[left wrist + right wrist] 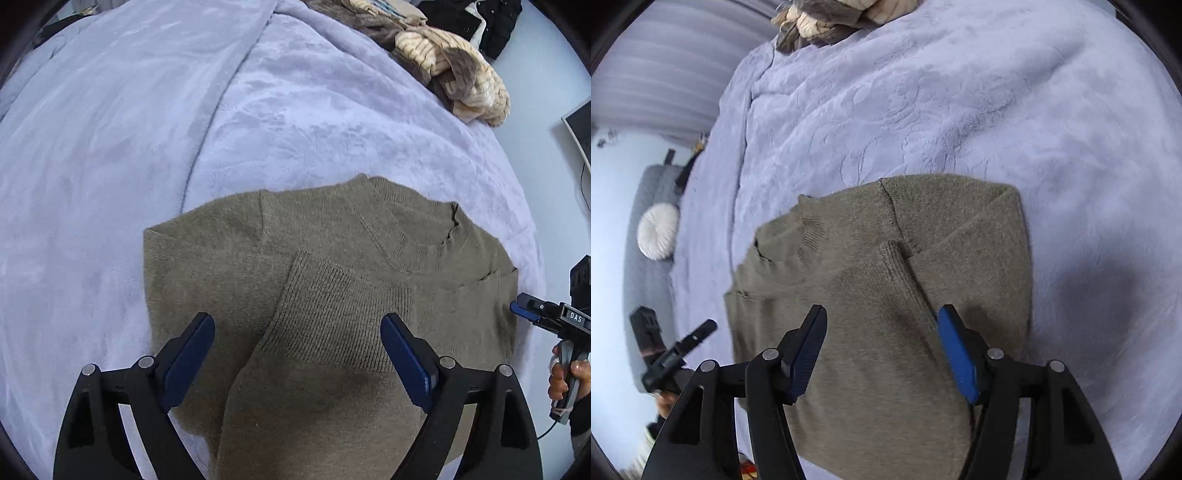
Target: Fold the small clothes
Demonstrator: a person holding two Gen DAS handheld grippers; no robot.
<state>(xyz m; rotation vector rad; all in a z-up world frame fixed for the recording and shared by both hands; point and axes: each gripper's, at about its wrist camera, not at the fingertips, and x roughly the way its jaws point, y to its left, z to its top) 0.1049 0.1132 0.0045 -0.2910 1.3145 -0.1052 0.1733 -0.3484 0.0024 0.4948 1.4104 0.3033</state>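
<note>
Both the left gripper [297, 354] and right gripper [882, 350] hover open over the half-folded olive sweater [332, 277], so regripping its lower edge likely comes next.

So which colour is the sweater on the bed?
Olive-brown sweater, plain knit; clearest in the left wrist view.

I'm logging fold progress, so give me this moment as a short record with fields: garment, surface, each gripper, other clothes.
garment: olive sweater, lying flat, sleeves folded in over the body
surface: lilac blanket
left gripper: open above the sweater, nothing between the pads
right gripper: open above the sweater, gripping nothing
other clothes: brown and cream pile at the far edge of the blanket
</note>
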